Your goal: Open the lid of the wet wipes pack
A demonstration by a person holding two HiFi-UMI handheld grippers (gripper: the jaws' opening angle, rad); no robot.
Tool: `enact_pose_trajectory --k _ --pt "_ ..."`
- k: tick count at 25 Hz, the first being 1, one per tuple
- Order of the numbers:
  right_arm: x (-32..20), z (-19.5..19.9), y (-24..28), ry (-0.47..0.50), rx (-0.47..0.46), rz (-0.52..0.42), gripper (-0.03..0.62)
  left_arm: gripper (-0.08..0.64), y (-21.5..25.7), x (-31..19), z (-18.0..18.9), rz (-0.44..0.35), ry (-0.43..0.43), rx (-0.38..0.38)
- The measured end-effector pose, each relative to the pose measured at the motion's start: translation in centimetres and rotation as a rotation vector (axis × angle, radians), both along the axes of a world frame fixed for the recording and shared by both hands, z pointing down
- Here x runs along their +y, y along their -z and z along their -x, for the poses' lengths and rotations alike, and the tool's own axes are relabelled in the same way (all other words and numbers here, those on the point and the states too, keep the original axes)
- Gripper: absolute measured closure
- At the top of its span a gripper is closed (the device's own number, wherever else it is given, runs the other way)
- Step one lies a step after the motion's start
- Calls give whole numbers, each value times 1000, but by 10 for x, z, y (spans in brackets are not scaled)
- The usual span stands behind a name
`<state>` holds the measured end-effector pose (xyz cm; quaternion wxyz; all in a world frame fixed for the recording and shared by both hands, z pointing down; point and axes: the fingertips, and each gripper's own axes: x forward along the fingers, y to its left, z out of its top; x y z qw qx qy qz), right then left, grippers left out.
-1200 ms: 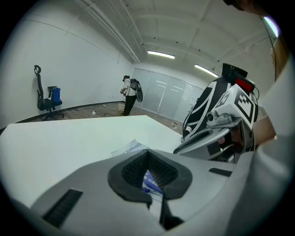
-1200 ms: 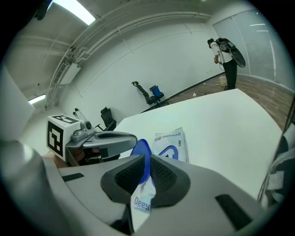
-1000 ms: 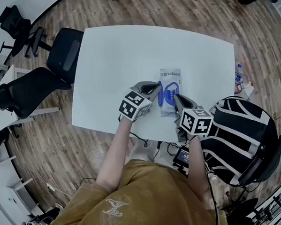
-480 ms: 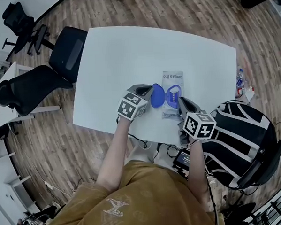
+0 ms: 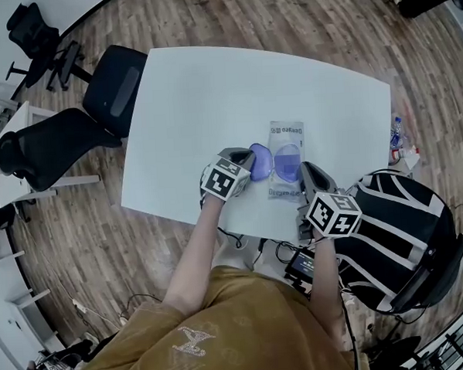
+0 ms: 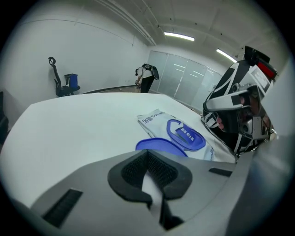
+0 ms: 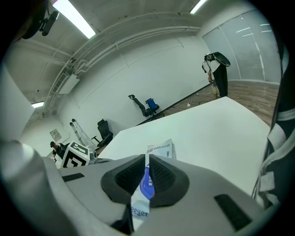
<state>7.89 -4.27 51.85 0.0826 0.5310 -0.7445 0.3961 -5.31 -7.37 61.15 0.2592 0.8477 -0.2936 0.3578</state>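
Observation:
The wet wipes pack (image 5: 287, 183) lies flat near the front edge of the white table (image 5: 211, 88). Its blue lid (image 5: 260, 162) is swung fully over to the left, baring the blue-rimmed opening (image 5: 288, 162). My left gripper (image 5: 247, 160) is at the lid's left rim. In the left gripper view this left gripper (image 6: 146, 154) has its pads together, and the lid (image 6: 161, 145) runs in behind their tips. My right gripper (image 5: 303, 171) is shut on the pack's near right end. In the right gripper view the pack (image 7: 161, 150) passes between the pads of the right gripper (image 7: 147, 159).
Two black office chairs (image 5: 114, 90) (image 5: 44, 151) stand off the table's left side. A black-and-white striped object (image 5: 396, 226) sits close by my right arm. Small items (image 5: 397, 133) lie on the wooden floor past the table's right edge.
The lid has swung from closed over the pack, through upright, to lying open on the left. My left gripper followed it leftward. The right gripper stayed on the pack.

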Motion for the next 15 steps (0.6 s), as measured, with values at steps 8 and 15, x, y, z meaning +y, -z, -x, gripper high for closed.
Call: enact_pose_trajectory --k 8,15 --pt "-1 -4 1 -17 12 -16 557 555 -11 2 -9 20 -1 -75" --pt "-4 -13 16 -69 47 -72 558 555 -2 0 -5 -36 37 -4"
